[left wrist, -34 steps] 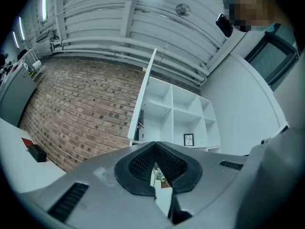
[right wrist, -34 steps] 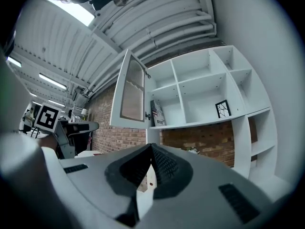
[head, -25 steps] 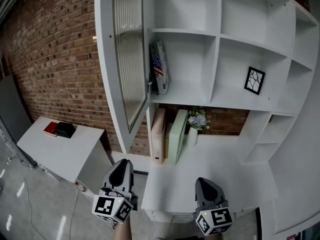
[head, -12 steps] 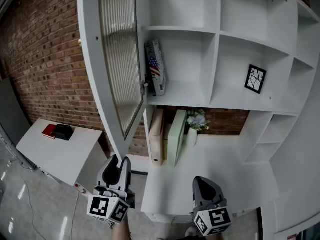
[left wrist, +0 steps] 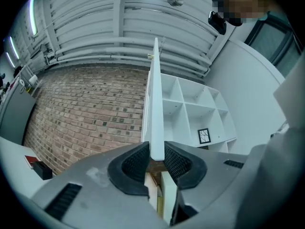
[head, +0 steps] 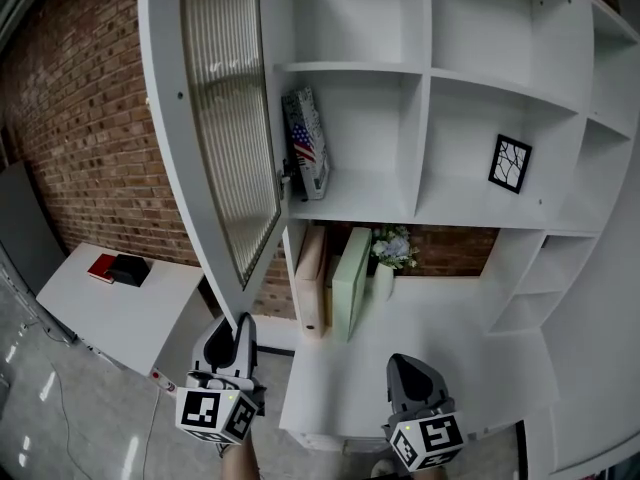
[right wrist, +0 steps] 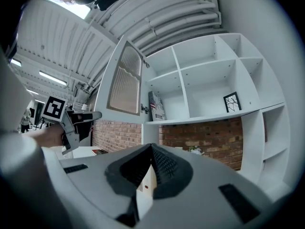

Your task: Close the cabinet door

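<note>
Head view: the cabinet door point(head: 225, 118) is standing open, swung out past the tabletop's point(head: 440, 338) left edge, with its lower corner sitting in the left gripper point(head: 238, 330) off the front-left corner. The right gripper point(head: 404, 366) is hanging over the front edge. The compartment behind the door is holding a flag-printed book point(head: 305, 153), leaning; the next compartment is holding a framed picture point(head: 510, 162). Two binders point(head: 312, 278) are standing at the tabletop's back-left corner, with flowers point(head: 390, 248) beside them. Left gripper view: the jaws are pressing on either side of the door's point(left wrist: 156, 109) thin edge. Risk: the hold is small and far from the hinge, so the pads are likely to slip off if the swing is hurried. Right gripper view: the jaws are meeting at their tips, carrying nothing. The book point(right wrist: 156, 106) is sitting close to the compartment's front, so the door may catch it on shutting.
</note>
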### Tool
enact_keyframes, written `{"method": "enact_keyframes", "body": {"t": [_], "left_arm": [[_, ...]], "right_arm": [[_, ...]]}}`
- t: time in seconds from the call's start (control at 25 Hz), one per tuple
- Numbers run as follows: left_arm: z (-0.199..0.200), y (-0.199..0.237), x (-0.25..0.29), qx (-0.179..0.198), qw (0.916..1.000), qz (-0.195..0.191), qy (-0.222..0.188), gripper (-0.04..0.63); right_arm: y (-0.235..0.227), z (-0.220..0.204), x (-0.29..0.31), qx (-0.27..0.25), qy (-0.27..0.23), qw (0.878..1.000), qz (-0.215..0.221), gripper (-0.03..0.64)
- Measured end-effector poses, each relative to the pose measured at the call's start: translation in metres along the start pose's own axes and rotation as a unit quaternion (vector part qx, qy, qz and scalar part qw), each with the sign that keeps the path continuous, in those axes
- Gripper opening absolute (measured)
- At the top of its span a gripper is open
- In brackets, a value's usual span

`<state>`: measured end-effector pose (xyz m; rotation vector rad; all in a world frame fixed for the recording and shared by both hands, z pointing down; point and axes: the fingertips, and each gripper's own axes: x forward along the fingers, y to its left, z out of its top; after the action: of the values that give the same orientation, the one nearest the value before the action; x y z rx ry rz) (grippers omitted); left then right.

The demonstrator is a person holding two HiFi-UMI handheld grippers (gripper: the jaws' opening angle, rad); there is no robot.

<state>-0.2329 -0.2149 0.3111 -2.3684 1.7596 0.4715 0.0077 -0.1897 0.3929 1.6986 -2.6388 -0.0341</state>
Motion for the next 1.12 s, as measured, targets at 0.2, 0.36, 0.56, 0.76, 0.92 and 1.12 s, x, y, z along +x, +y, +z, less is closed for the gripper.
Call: {"method": "enact_keyframes", "body": {"t": [0.2, 0.36, 0.56, 0.76, 0.92, 1.12], "left_arm": [[-0.004, -0.008, 0.001, 0.009, 0.9997, 0.006, 0.020, 0.086], [0.000, -0.027, 0.006, 0.009, 0.9998, -0.010, 0.015, 0.091], [-0.012, -0.046, 0.009, 0.023, 0.9988, -0.033, 0.029, 0.107], [-0.016, -0.073, 0.016, 0.022, 0.9972, -0.059, 0.040, 0.124], [-0.023, -0.081, 0.019, 0.021, 0.9964, -0.072, 0.039, 0.132], [-0.032, -0.095, 0.026, 0.034, 0.9932, -0.097, 0.054, 0.146]], "right_arm": [[0.001, 0.001, 0.002, 0.000, 0.000, 1.000, 0.007, 0.002], [0.000, 0.001, 0.004, -0.004, 0.002, 1.000, 0.012, 0.002], [-0.007, 0.002, 0.007, -0.010, 0.001, 1.000, 0.010, 0.002], [-0.010, 0.000, 0.006, -0.007, 0.002, 1.000, 0.009, 0.002], [-0.013, -0.003, 0.008, -0.011, 0.005, 1.000, 0.007, 0.002], [-0.014, -0.002, 0.012, -0.014, 0.005, 1.000, 0.008, 0.002]]}}
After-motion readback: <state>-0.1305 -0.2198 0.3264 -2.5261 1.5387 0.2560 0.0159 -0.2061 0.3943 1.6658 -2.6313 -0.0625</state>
